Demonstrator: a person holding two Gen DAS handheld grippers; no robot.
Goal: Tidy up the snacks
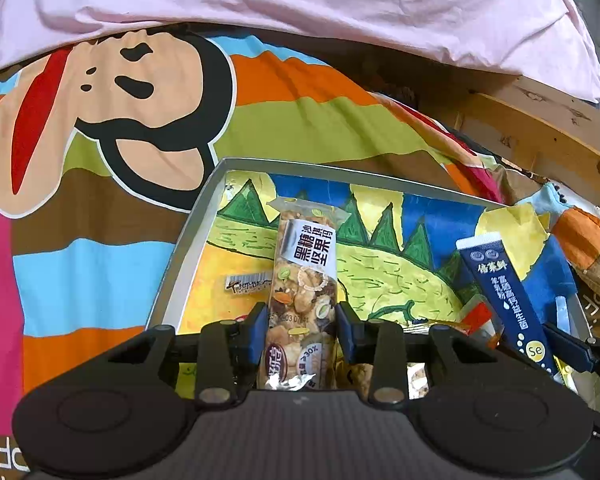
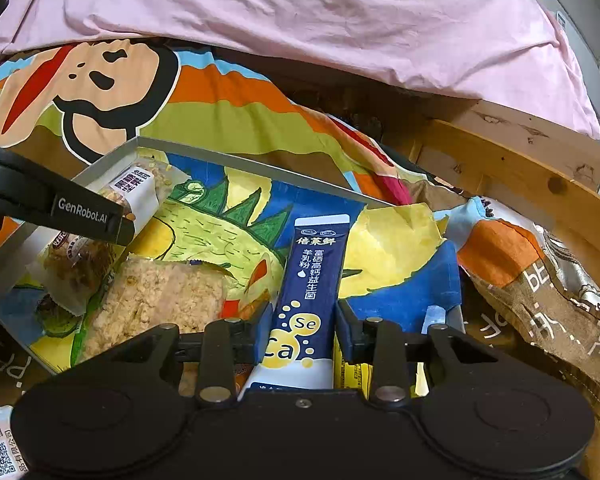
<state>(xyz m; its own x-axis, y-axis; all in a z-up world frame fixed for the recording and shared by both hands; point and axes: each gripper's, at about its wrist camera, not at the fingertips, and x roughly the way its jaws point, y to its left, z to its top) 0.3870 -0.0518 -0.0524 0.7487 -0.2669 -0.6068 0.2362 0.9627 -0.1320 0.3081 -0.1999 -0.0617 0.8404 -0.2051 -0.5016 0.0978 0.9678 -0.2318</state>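
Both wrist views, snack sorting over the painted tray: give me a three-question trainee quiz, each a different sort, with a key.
1. True or false: the left gripper is shut on the clear-wrapped nut bar with a black-and-white label.
2. Multiple choice: what does the right gripper hold? A) a red apple B) the long navy-blue powder sachet with yellow dots C) a metal spoon
3. Fill in: both packets are held over the shallow grey-rimmed tray with a painted ____ and green-tree lining.

Key:
1. True; its blue pads press the bar's sides.
2. B
3. The lining shows a yellow sun.
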